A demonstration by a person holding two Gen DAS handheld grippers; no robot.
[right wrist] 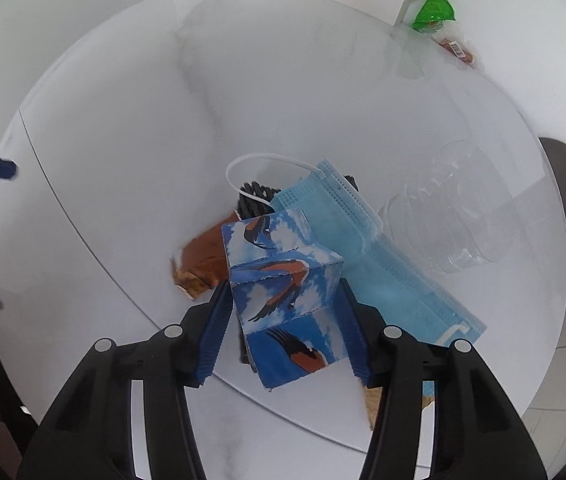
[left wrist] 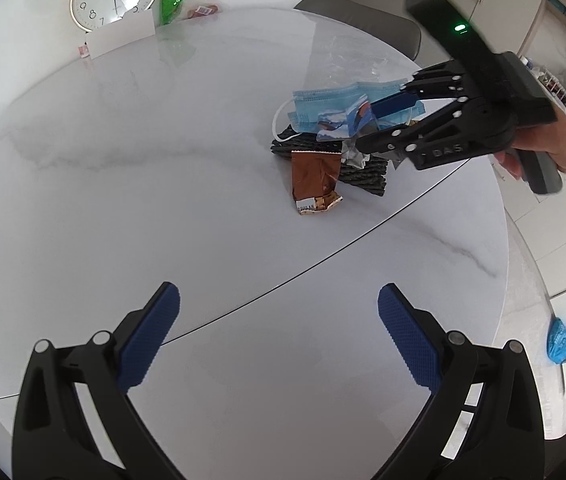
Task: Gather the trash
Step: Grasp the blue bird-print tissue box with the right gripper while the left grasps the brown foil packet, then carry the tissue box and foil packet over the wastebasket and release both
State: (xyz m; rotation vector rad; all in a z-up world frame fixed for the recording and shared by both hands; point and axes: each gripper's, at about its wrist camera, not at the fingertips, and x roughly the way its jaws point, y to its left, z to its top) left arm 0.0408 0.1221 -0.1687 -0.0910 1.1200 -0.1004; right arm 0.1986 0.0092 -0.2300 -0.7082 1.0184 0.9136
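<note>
Right gripper (right wrist: pixel 285 308) clamps the blue bird-print carton (right wrist: pixel 283 296), lifted over the face mask (right wrist: pixel 363 248) and brown wrapper (right wrist: pixel 203 260). Left gripper (left wrist: pixel 279 320) hangs wide open above the marble table (left wrist: pixel 163 200).

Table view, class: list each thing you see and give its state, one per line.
Left claw: open, empty.
Right claw: shut on the paper box.
Face mask: lying flat, crumpled.
Brown wrapper: torn open, on the table.
Clear plastic cup: on its side.
</note>
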